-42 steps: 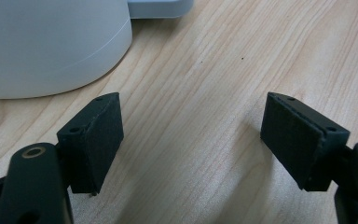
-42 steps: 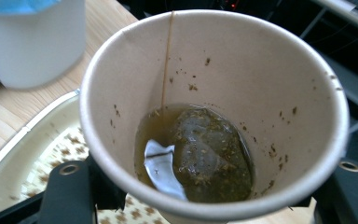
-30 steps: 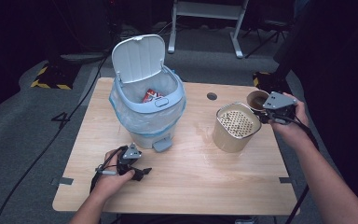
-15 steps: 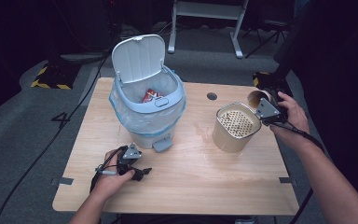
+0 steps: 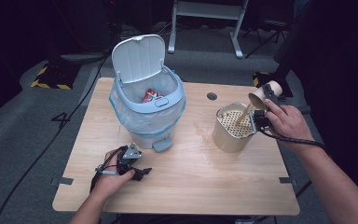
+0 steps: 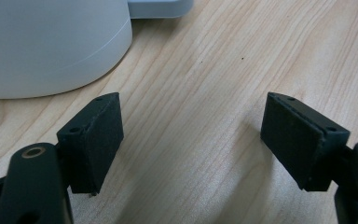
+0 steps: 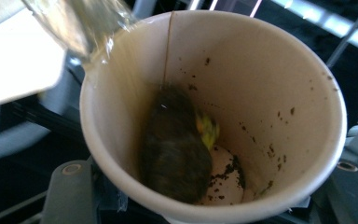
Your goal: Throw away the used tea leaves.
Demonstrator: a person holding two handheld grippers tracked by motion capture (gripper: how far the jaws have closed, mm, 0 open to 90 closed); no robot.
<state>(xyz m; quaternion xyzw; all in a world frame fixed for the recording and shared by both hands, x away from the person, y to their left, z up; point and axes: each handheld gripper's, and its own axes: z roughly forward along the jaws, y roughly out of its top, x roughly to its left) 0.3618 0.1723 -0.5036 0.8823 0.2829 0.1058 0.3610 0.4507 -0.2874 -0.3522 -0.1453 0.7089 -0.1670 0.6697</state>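
Cup [image 5: 261, 94] clamped in right claw [image 5: 260, 116], tilted at 3 o'clock, pouring liquid into strainer pot [image 5: 233, 127]. Left claw [image 5: 137, 169] wide, idle on surface [image 5: 191, 186]. Risk: overtilt, teabag [image 7: 176, 142] drops, splash over rim.

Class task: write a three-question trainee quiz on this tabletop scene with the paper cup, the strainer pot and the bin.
1. True or false: the bin lid is shut.
2. What pours from the paper cup? A liquid B sand C nothing
3. Which gripper is empty, its jaws apart over the table?

Key:
1. False; it stands open.
2. A; it streams into the strainer pot, the right gripper tilting the cup.
3. The left gripper.
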